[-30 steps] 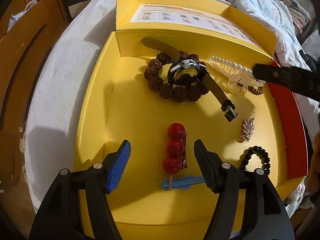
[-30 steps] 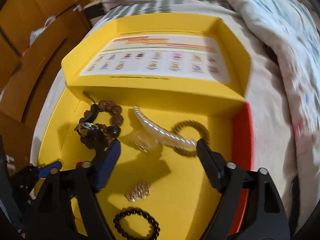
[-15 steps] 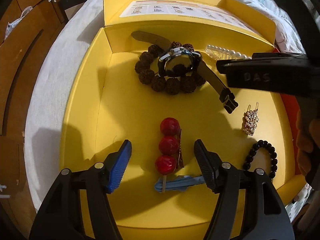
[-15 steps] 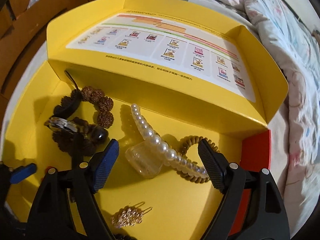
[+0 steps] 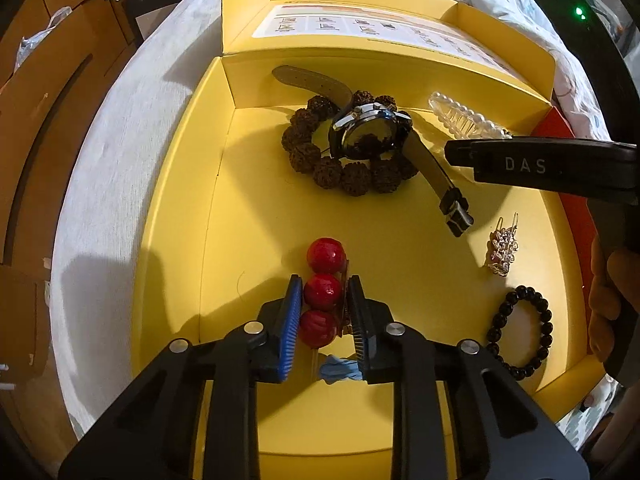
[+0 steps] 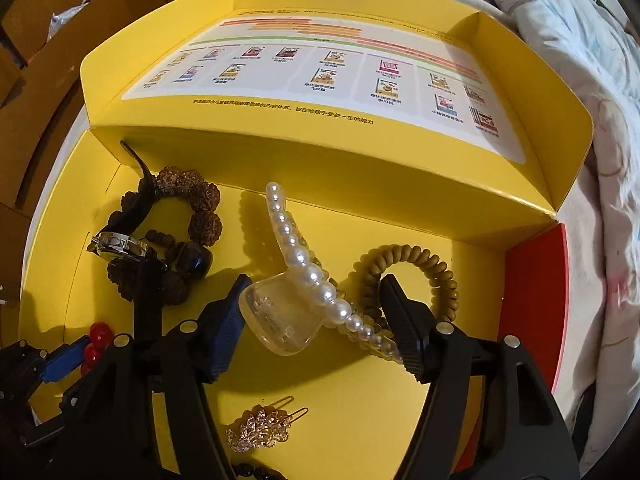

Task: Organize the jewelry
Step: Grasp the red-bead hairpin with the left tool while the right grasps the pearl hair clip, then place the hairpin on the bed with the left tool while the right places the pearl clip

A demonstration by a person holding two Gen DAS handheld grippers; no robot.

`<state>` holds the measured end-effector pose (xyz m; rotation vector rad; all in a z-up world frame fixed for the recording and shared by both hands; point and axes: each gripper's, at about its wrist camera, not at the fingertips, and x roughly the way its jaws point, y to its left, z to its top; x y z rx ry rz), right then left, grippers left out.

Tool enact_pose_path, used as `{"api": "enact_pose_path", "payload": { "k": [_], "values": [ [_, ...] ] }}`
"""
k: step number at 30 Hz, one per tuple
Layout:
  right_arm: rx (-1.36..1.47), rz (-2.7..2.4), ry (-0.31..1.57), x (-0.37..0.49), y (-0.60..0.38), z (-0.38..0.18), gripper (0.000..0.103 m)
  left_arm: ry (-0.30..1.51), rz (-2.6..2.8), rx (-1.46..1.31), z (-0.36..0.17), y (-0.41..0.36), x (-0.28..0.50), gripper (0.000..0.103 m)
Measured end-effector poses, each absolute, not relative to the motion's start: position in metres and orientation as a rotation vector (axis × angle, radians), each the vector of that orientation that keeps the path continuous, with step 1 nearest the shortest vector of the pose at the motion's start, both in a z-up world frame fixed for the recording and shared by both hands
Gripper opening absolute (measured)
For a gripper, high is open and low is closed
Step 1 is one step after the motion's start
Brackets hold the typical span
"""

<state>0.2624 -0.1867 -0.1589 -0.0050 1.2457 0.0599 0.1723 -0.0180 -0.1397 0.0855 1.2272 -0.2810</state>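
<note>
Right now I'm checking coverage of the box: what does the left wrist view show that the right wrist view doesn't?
Only the left wrist view shows the whole black bead bracelet, the blue clip and the left hand-held gripper shut on the red ball hair clip.

Only the right wrist view shows the olive spiral hair tie and the right hand-held gripper open around the pearl claw clip.

Both show the watch lying on the brown seed bracelet, the gold rhinestone clip and the yellow box.

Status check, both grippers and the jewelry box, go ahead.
Left gripper shut on red bead hair clip. Right gripper open, straddling pearl claw clip. Coil hair tie underneath.
</note>
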Motion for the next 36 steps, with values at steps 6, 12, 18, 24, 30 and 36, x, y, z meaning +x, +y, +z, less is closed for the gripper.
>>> {"api": "enact_pose_path", "payload": {
  "k": [6, 12, 18, 24, 30, 36],
  "values": [
    [0.075, 0.083, 1.253, 0.264, -0.201, -0.156, 0.067, 1.229, -0.295, 0.041, -0.135, -0.014, 0.172, 0.024],
    [0.112, 0.098, 1.237, 0.264, -0.214, -0.142, 0.057, 1.2, -0.314, 0.008, -0.123, -0.008, 0.173, 0.023],
    [0.122, 0.108, 1.239, 0.259, -0.209, -0.134, 0.045, 1.181, -0.322, -0.009, -0.112, -0.008, 0.167, 0.023],
    [0.12, 0.113, 1.26, 0.257, -0.2, -0.145, 0.043, 1.172, -0.328, -0.022, -0.106, -0.006, 0.167, 0.023],
    [0.061, 0.109, 1.257, 0.26, -0.191, -0.154, 0.047, 1.17, -0.339, -0.021, -0.105, -0.009, 0.166, 0.023],
    [0.065, 0.098, 1.258, 0.259, -0.189, -0.155, 0.042, 1.173, -0.34, -0.021, -0.106, -0.006, 0.168, 0.023]
  ]
}}
